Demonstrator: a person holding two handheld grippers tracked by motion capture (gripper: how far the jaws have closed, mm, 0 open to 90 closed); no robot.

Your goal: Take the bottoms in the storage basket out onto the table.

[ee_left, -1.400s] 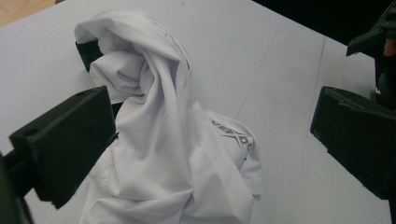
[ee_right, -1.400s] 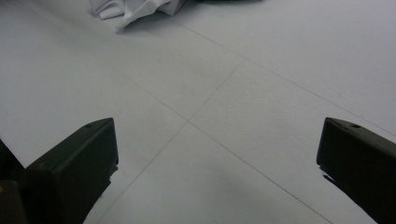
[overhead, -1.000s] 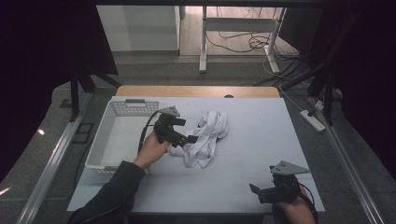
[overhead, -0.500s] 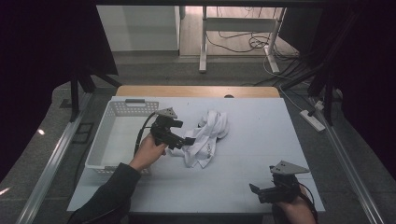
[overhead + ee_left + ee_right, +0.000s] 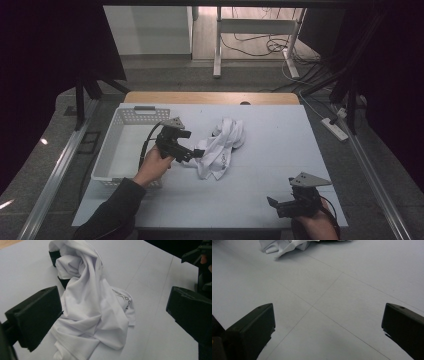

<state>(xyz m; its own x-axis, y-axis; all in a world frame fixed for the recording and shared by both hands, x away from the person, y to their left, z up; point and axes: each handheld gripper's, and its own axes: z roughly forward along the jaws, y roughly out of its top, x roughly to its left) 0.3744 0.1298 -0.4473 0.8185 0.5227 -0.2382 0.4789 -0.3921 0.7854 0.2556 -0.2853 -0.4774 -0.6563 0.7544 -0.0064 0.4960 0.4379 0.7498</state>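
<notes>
One crumpled white garment (image 5: 220, 147) lies on one white bench (image 5: 280, 150). One white plastic basket (image 5: 107, 160) sits at the bench's left side. Two handheld grippers are present: the left gripper (image 5: 196, 153) and the right gripper (image 5: 272, 204). The heap seems a single garment, though folds may hide more.

Left gripper (image 5: 196, 154) lifted slightly — nearer the garment (image 5: 220, 147).

A lab-like recording room: black curtains (image 5: 45, 45) flank the white table (image 5: 280, 150), loose cables (image 5: 260, 47) on the floor.
</notes>
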